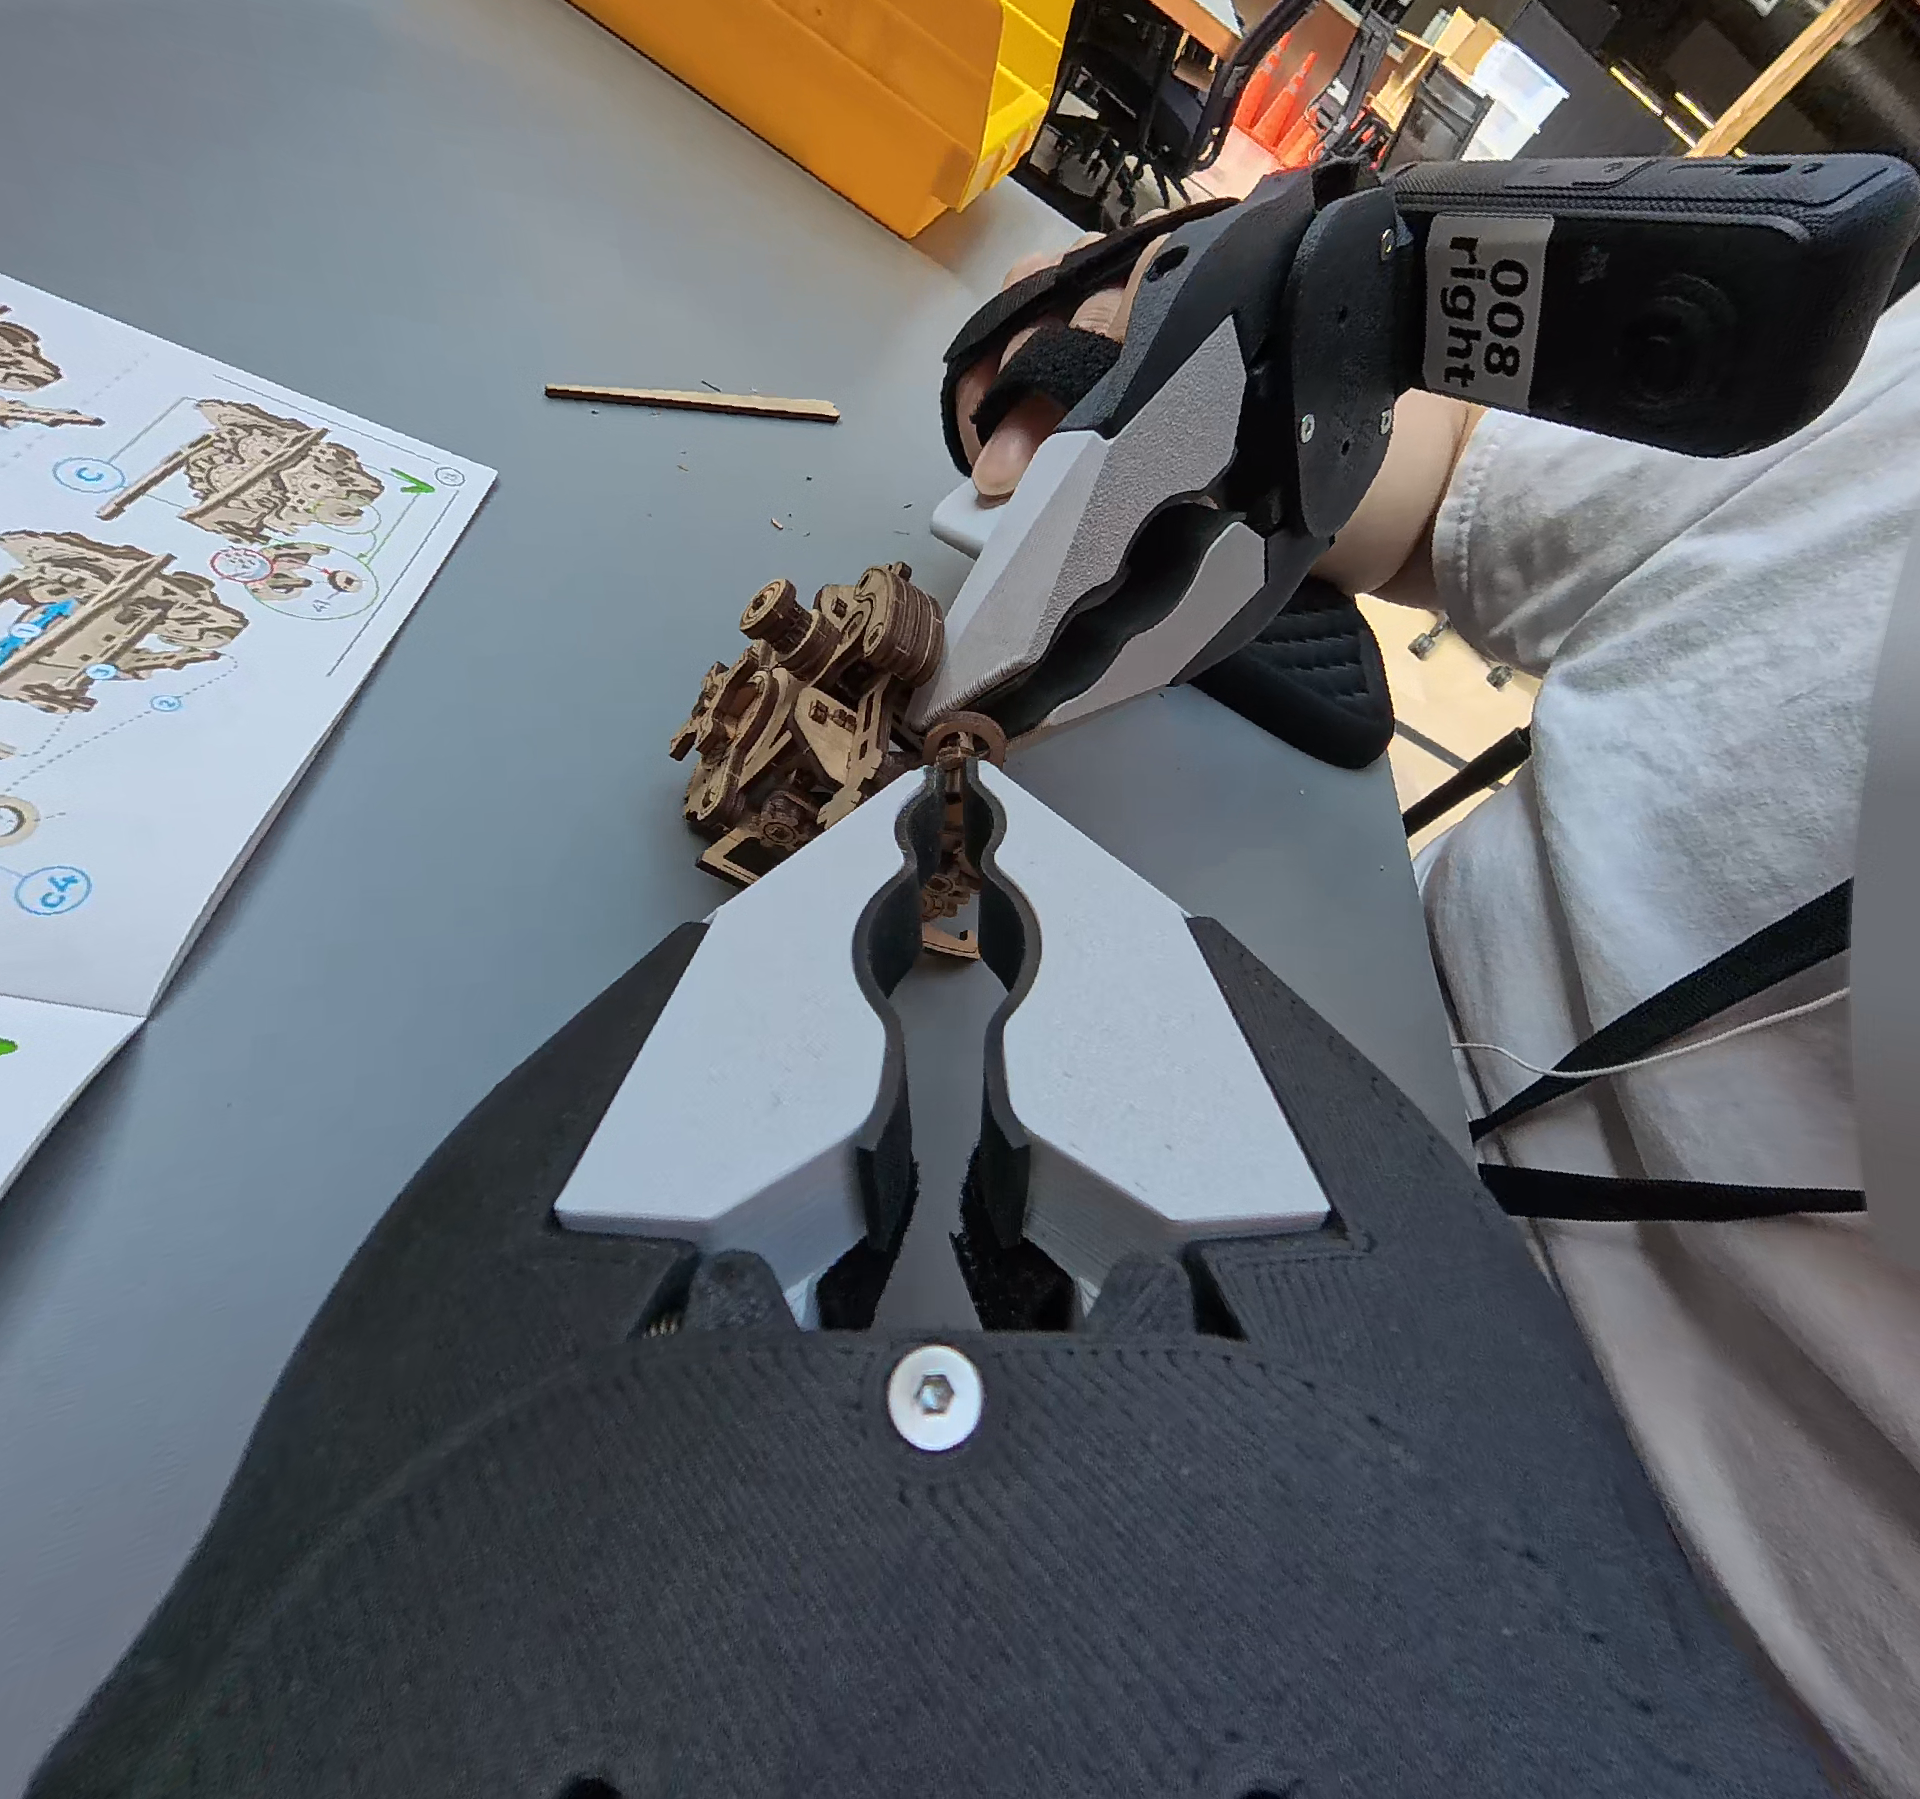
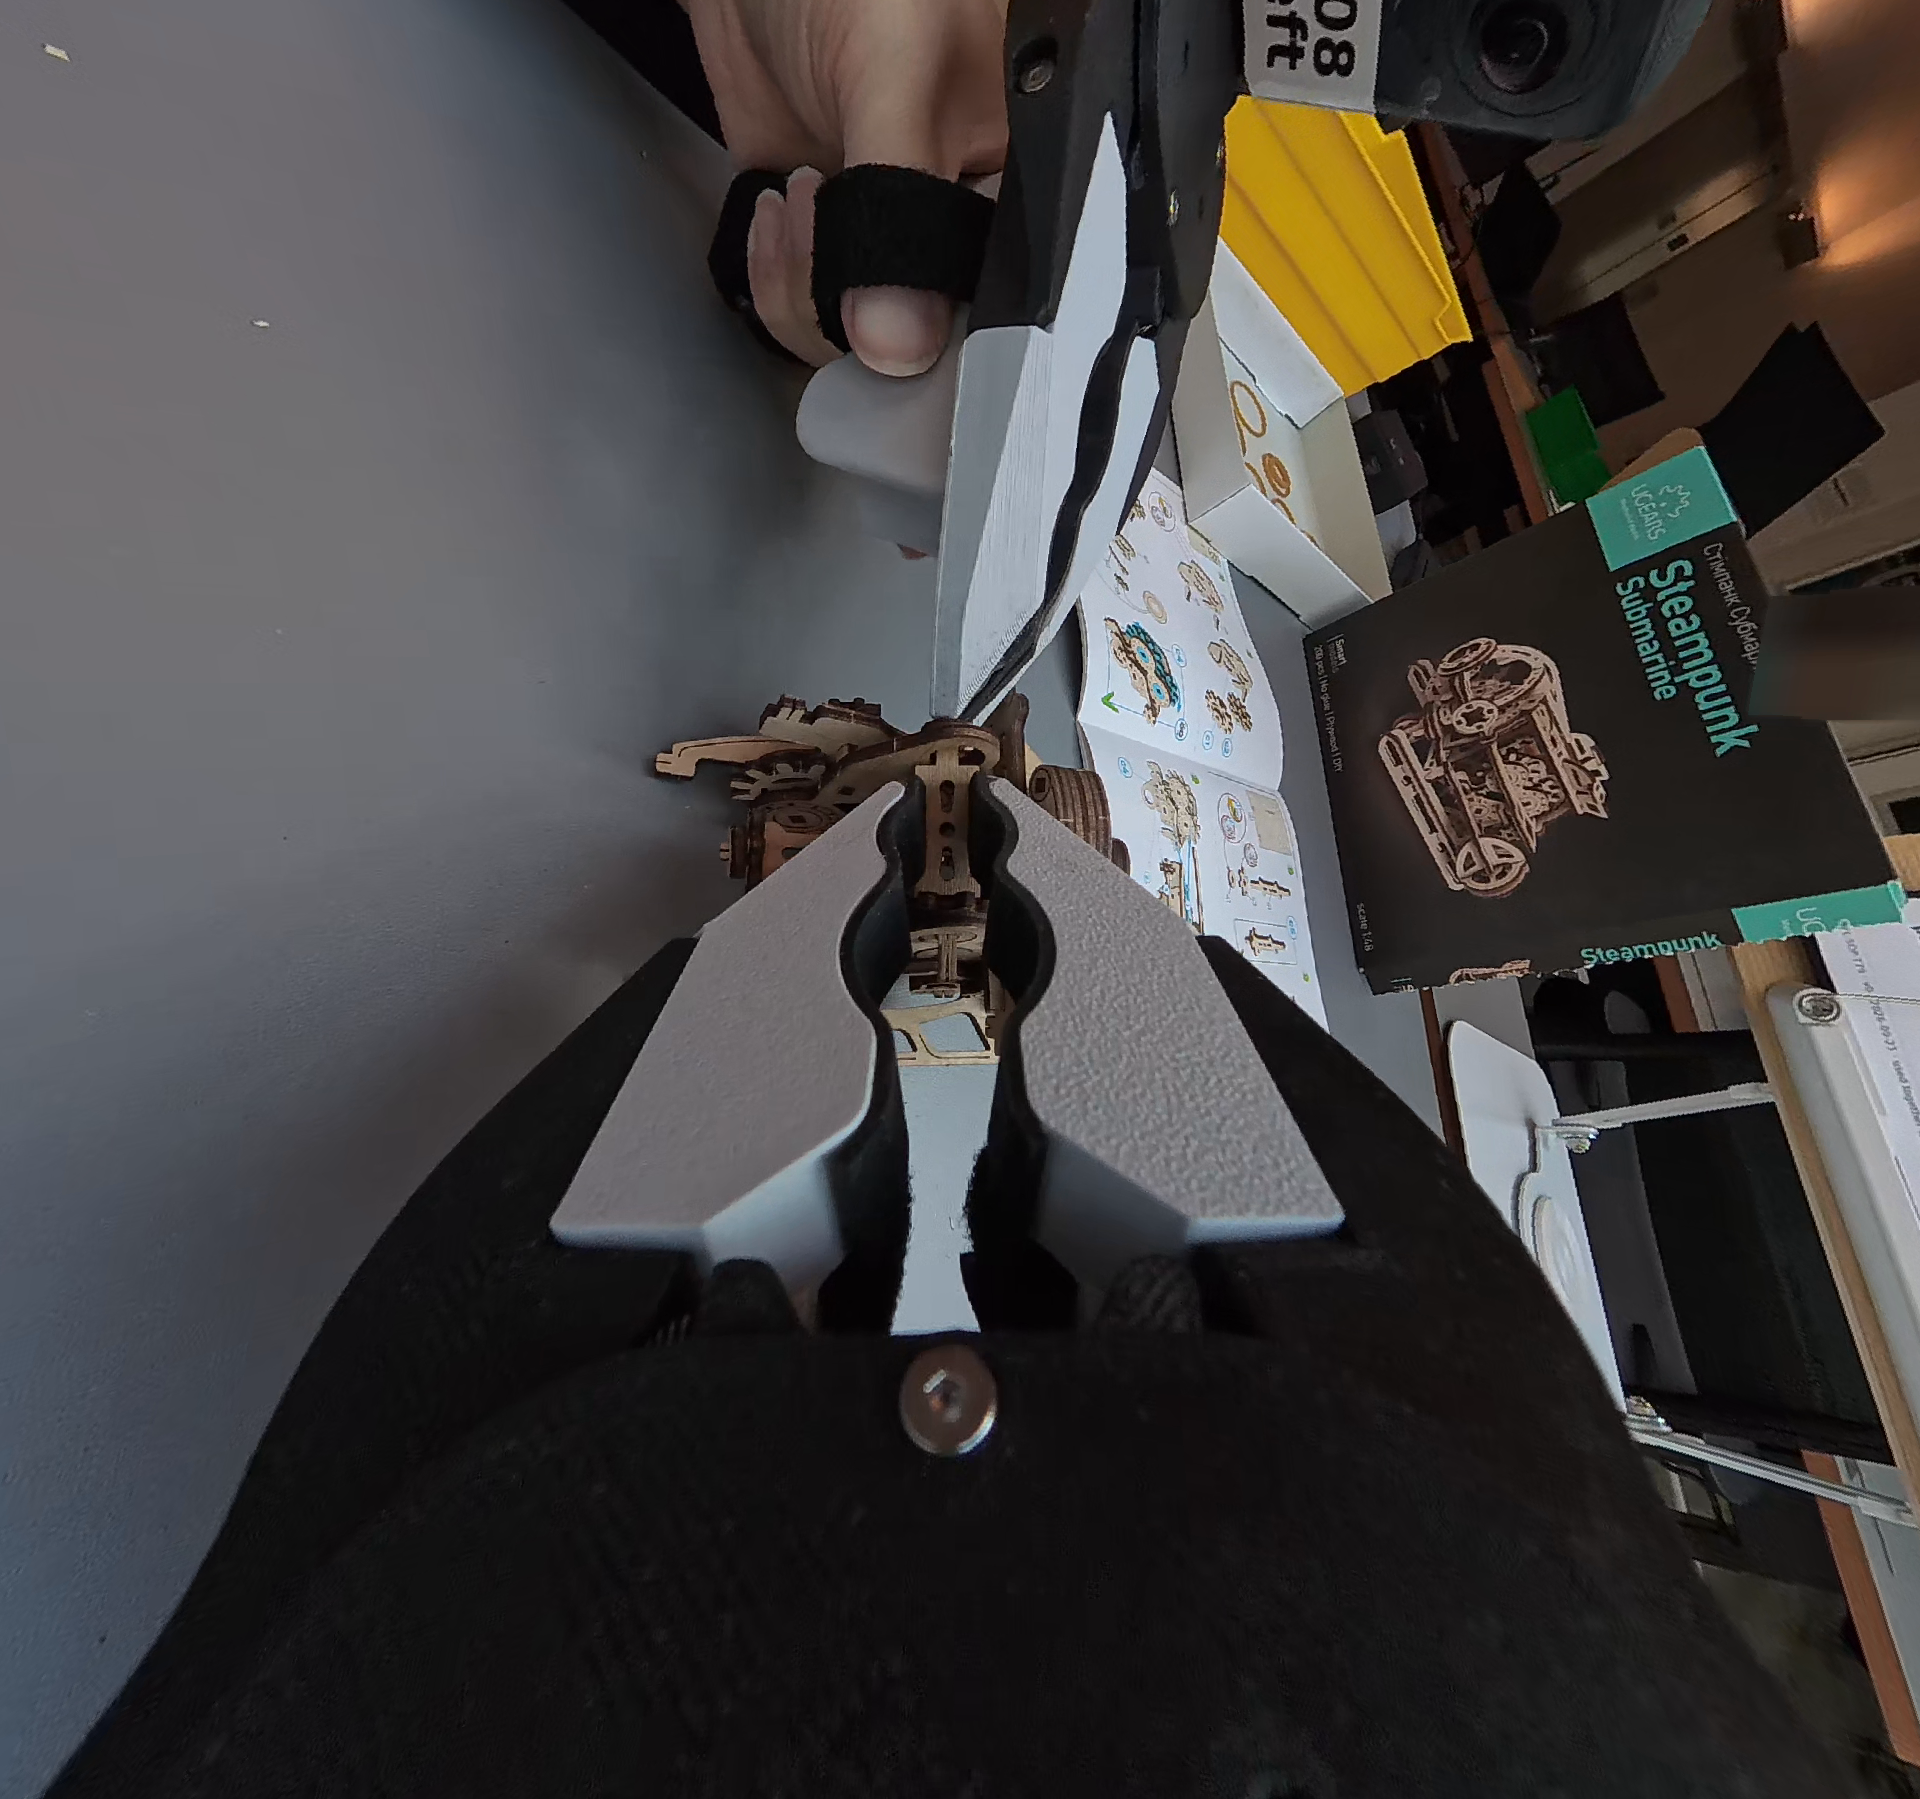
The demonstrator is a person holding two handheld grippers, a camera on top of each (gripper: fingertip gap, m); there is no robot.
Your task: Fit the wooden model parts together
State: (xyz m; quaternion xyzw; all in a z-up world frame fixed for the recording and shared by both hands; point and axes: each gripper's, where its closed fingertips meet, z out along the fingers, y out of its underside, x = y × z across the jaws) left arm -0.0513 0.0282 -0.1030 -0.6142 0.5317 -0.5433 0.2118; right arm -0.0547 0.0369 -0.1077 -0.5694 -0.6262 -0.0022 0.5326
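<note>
A partly built brown wooden model (image 1: pixel 800 710) lies on the grey table (image 1: pixel 416 243) near its right edge. My left gripper (image 1: pixel 951 778) is shut on a thin wooden part (image 1: pixel 963 739), seen edge-on, with a small ring at its top, at the model's right side. My right gripper (image 1: pixel 935 710) comes in from the upper right and its tips meet that ring. In the right wrist view my right gripper (image 2: pixel 945 791) is shut on a slotted wooden part (image 2: pixel 948 840) standing on the model (image 2: pixel 821 783). The left gripper (image 2: pixel 961 707) touches that part's top from above.
An open instruction booklet (image 1: pixel 208 606) lies left of the model, also seen in the right wrist view (image 2: pixel 1184 710). A loose wooden strip (image 1: pixel 691 402) lies beyond it. A yellow bin (image 1: pixel 779 35) stands at the back. A black kit box (image 2: pixel 1579 762) and a white box (image 2: pixel 1268 461) stand behind. The grippers are tip to tip, or close to it.
</note>
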